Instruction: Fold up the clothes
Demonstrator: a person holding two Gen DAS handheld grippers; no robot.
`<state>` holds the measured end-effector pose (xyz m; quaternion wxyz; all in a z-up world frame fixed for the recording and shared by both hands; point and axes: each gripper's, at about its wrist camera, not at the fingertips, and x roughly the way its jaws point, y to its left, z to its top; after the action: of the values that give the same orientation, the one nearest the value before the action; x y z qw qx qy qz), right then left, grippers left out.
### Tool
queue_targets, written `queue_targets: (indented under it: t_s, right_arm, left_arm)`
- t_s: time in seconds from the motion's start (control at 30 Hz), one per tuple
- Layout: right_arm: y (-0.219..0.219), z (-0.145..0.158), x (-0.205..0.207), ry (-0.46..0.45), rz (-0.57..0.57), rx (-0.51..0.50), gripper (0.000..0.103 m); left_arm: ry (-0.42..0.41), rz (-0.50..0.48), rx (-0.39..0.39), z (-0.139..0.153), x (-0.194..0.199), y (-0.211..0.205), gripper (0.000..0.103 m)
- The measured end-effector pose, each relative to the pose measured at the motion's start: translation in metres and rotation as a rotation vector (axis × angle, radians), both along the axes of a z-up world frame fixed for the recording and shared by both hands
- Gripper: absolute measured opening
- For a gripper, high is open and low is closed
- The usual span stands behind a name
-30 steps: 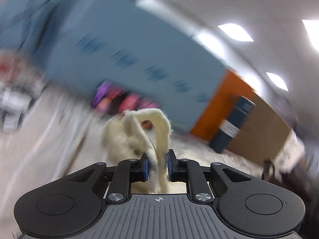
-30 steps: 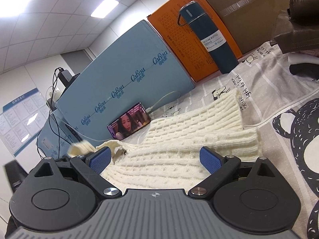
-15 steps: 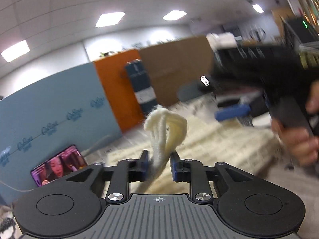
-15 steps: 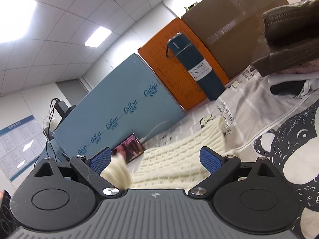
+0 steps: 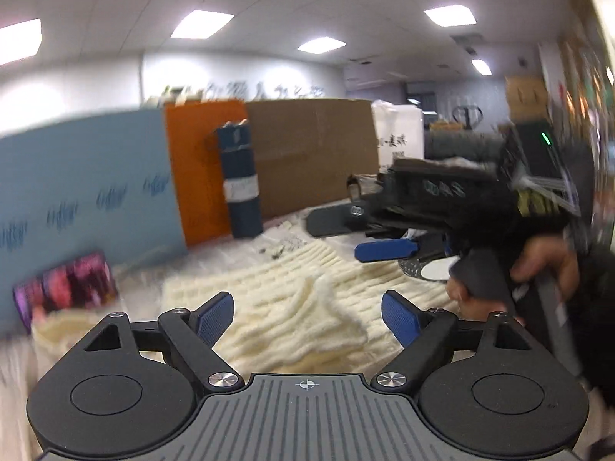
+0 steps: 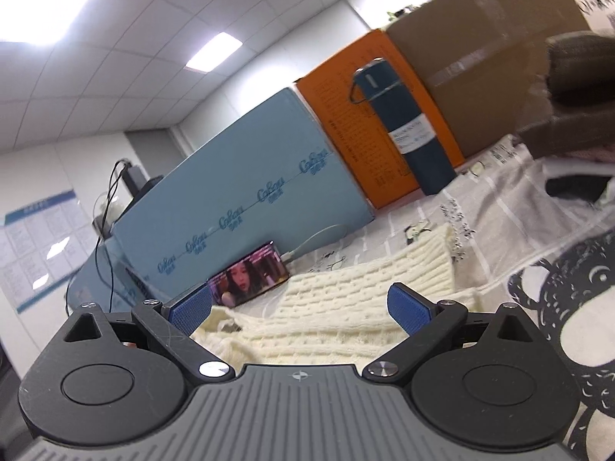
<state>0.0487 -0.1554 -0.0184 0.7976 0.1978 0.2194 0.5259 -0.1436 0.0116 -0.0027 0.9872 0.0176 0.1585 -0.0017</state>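
Left gripper has let go of the knit strip; it now lies on the cream sweater.
Both sets of jaws, the right gripper's too, gape empty over the part-folded, rumpled sweater at lower centre; tidying seemingly remains.

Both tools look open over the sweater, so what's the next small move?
Probably lower the left tool onto the raised flap of the cream sweater and press it flat. Both tools are open and empty, the right tool hovers over the knit, and that flap sits bunched rather than flat.
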Motion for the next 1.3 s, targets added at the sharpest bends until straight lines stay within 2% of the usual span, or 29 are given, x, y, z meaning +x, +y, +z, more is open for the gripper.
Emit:
queue_targets:
  t_s: [0.1,0.2,0.33,0.43,0.5,0.67,0.73,0.77,0.8,0.83,0.9,0.93,1.0,1.1,1.2,1.3]
  right_arm:
    - [0.005,0.002,-0.011,-0.072,0.016,-0.037,0.099]
    - [0.009,0.004,-0.018,-0.118,0.044,-0.058,0.1]
    - [0.022,0.004,-0.019,-0.125,0.035,-0.169,0.1]
    - [0.036,0.002,-0.021,-0.148,0.012,-0.305,0.1]
    - [0.042,0.001,-0.025,-0.169,0.012,-0.358,0.1]
    - [0.043,0.009,-0.023,-0.174,0.04,-0.367,0.1]
    - [0.043,0.016,-0.02,-0.177,0.038,-0.358,0.1]
    - [0.043,0.02,-0.018,-0.184,0.03,-0.357,0.1]
    - [0.044,0.025,-0.015,-0.183,0.022,-0.351,0.1]
    - [0.046,0.03,-0.011,-0.176,0.016,-0.335,0.1]
    - [0.049,0.039,-0.003,-0.159,0.006,-0.302,0.1]
    - [0.051,0.041,0.002,-0.148,0.005,-0.283,0.1]
    - [0.057,0.042,0.013,-0.122,0.0,-0.258,0.1]
    - [0.06,0.034,0.027,-0.082,-0.018,-0.227,0.1]
    - [0.055,0.023,0.04,0.0,-0.026,-0.21,0.1]
    - [0.047,0.019,0.05,0.048,-0.05,-0.187,0.1]
  left_arm:
    - [0.01,0.057,-0.177,0.003,-0.009,0.031,0.087]
    - [-0.008,0.182,-0.316,0.002,-0.015,0.065,0.087]
    - [-0.02,0.341,-0.489,-0.002,-0.011,0.108,0.09]
    - [-0.029,0.46,-0.618,-0.005,-0.007,0.141,0.089]
    - [-0.031,0.527,-0.698,-0.008,-0.003,0.161,0.089]
    - [0.026,0.53,-0.803,-0.031,0.029,0.189,0.088]
    - [0.02,0.545,-0.808,-0.039,0.035,0.191,0.087]
    - [0.017,0.553,-0.8,-0.042,0.038,0.192,0.083]
    - [0.02,0.567,-0.775,-0.043,0.041,0.191,0.073]
    - [0.022,0.581,-0.75,-0.045,0.044,0.19,0.067]
    - [0.033,0.574,-0.703,-0.046,0.05,0.19,0.034]
    - [0.04,0.56,-0.68,-0.047,0.052,0.19,0.03]
    - [0.038,0.531,-0.628,-0.042,0.057,0.188,0.016]
    - [-0.007,0.477,-0.509,-0.023,0.06,0.175,0.014]
    - [-0.048,0.407,-0.365,0.002,0.07,0.149,0.014]
    - [-0.054,0.32,-0.226,0.022,0.087,0.115,0.014]
